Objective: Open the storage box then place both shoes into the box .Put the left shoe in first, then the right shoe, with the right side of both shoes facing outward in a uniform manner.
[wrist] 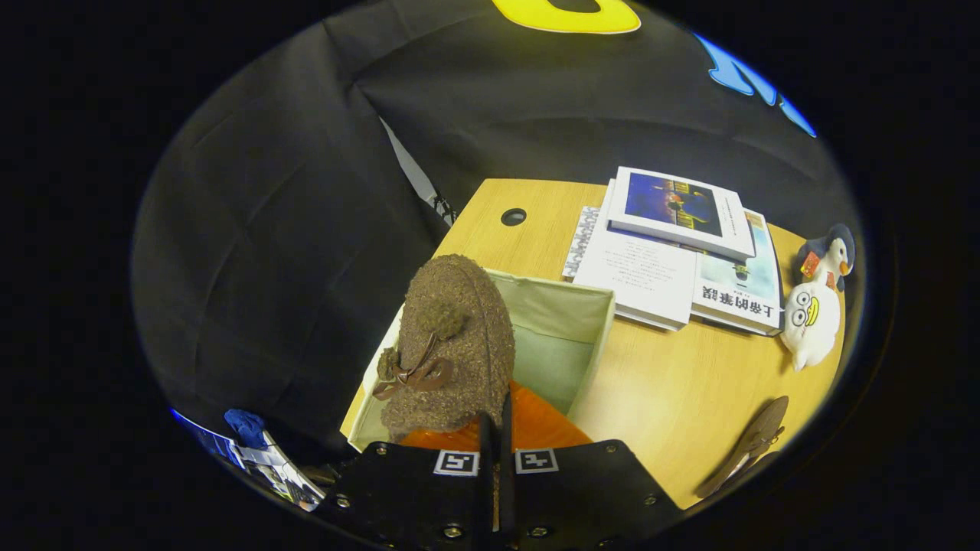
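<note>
A brown fuzzy shoe (452,344) with a brown bow and an orange lining hangs above the open pale fabric storage box (589,337). My gripper (496,428) is shut on the shoe's rear rim, the fingers pinching its edge. The shoe's toe points away from me, over the box's left half. The box stands on the wooden table (689,383), its green-grey inside bare on the right. A second brown shoe (746,448) lies on the table to the right of the fingers, only partly seen.
Stacked books (674,245) lie beyond the box. Two plush toys (815,306) sit at the table's right end. A round cable hole (514,216) is near the table's far left corner. Black cloth hangs on the left, past the table's edge.
</note>
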